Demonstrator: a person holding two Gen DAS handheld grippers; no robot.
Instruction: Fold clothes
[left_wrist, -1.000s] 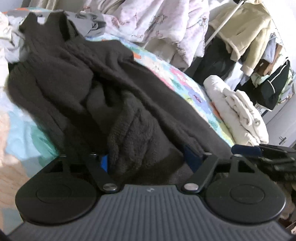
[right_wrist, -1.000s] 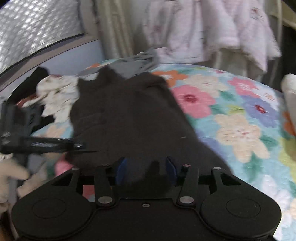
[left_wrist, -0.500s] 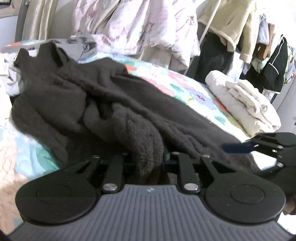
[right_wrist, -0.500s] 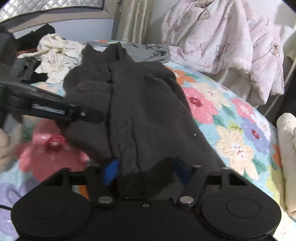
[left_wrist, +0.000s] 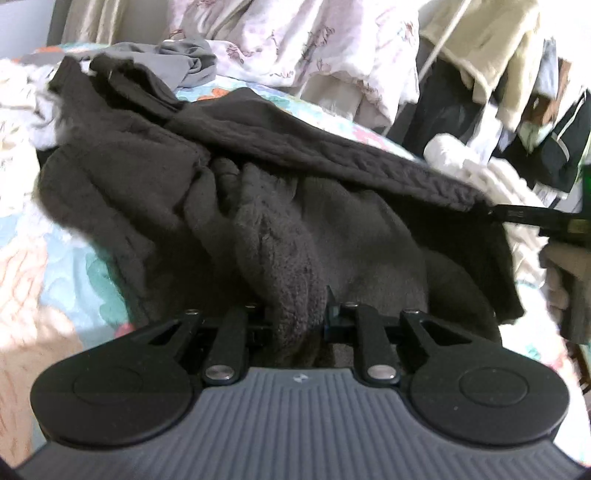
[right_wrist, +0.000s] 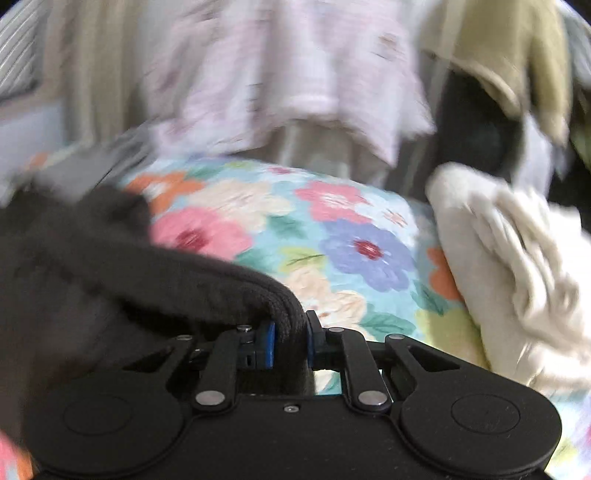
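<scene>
A dark brown fleece sweater (left_wrist: 155, 192) lies bunched on the floral bedspread (left_wrist: 55, 273). My left gripper (left_wrist: 295, 314) is shut on a thick fold of its near edge. My right gripper (right_wrist: 290, 338) is shut on the sweater's ribbed hem (right_wrist: 221, 284) and holds it lifted above the bedspread (right_wrist: 354, 251). In the left wrist view the right gripper's fingers (left_wrist: 532, 214) show at the right, pulling the hem taut into a raised ridge. The right wrist view is blurred by motion.
A folded cream garment (right_wrist: 509, 280) lies on the bed's right side, also seen in the left wrist view (left_wrist: 480, 173). A grey garment (left_wrist: 184, 62) and white clothes (left_wrist: 18, 110) lie at the far end. Hanging clothes (left_wrist: 498, 48) and a pink quilt (left_wrist: 295, 40) stand behind.
Both grippers closed on the sweater. The right gripper has lifted the hem and swung right, stretching it into a raised ridge.
</scene>
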